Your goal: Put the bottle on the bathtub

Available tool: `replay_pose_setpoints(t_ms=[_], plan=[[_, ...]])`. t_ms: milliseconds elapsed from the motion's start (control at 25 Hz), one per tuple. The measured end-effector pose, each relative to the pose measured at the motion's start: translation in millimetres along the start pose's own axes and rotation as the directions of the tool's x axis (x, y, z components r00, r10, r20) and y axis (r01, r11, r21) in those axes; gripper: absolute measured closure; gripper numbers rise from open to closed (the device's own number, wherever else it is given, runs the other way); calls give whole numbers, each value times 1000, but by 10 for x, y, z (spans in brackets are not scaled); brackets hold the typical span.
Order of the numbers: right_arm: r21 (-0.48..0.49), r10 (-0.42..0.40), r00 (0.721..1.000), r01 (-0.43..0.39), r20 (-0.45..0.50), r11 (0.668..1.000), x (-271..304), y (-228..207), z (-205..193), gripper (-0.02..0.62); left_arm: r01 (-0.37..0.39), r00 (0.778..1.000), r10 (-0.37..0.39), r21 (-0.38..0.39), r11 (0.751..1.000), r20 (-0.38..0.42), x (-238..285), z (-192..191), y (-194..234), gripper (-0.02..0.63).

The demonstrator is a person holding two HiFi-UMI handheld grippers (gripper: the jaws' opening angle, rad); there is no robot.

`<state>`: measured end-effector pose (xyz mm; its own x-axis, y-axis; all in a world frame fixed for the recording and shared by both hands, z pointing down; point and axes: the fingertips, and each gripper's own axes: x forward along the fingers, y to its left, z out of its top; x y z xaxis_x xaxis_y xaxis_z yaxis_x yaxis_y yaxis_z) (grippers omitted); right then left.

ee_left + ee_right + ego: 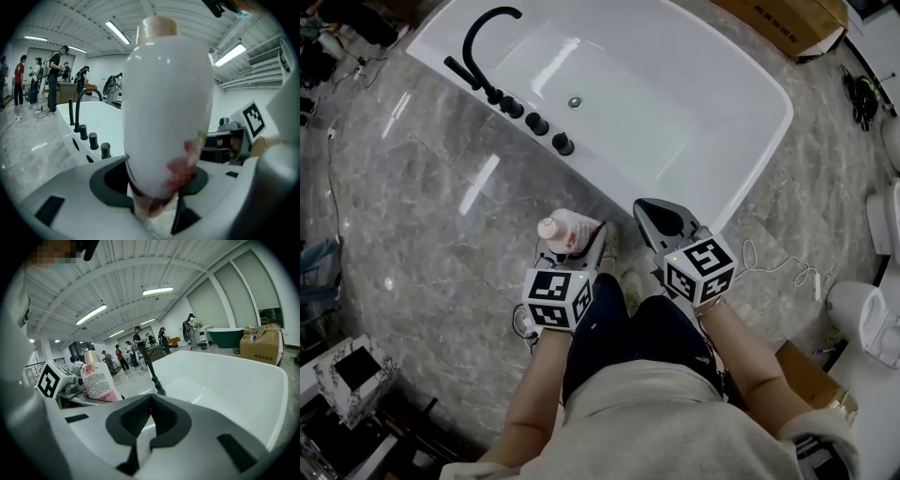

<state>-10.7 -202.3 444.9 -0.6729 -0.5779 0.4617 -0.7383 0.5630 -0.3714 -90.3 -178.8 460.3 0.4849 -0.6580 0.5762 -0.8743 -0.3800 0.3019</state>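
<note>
A big test hall set up as a mock bathroom: a white freestanding bathtub (pixel 750 112) with black faucet (pixel 483 42) on a grey marble-look floor (pixel 441 206), a toilet (pixel 862 314), a cardboard box (pixel 261 344), strip lights (pixel 158 290) and people (pixel 54 79) standing about.

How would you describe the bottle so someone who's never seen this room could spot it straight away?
Find the big white bathtub on the grey marble floor. Just off its near rim, the left gripper is closed on a bottle. It's the only bottle in sight: white, with a pale pinkish cap and a pink flower print on its label.
</note>
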Motion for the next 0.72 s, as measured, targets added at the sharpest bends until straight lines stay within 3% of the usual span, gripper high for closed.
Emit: replay_pose_setpoints(t_ms=[400,720], plan=[[52,-69,996,72,-56,996,744,-596,-267,597,-19,998,16,-48,999,-59,1007,-71,636,365],[106,-73,994,82,-83,991,1104,-828,-598,597,-8,994,6,-19,1000,-108,1570,-269,944,365]])
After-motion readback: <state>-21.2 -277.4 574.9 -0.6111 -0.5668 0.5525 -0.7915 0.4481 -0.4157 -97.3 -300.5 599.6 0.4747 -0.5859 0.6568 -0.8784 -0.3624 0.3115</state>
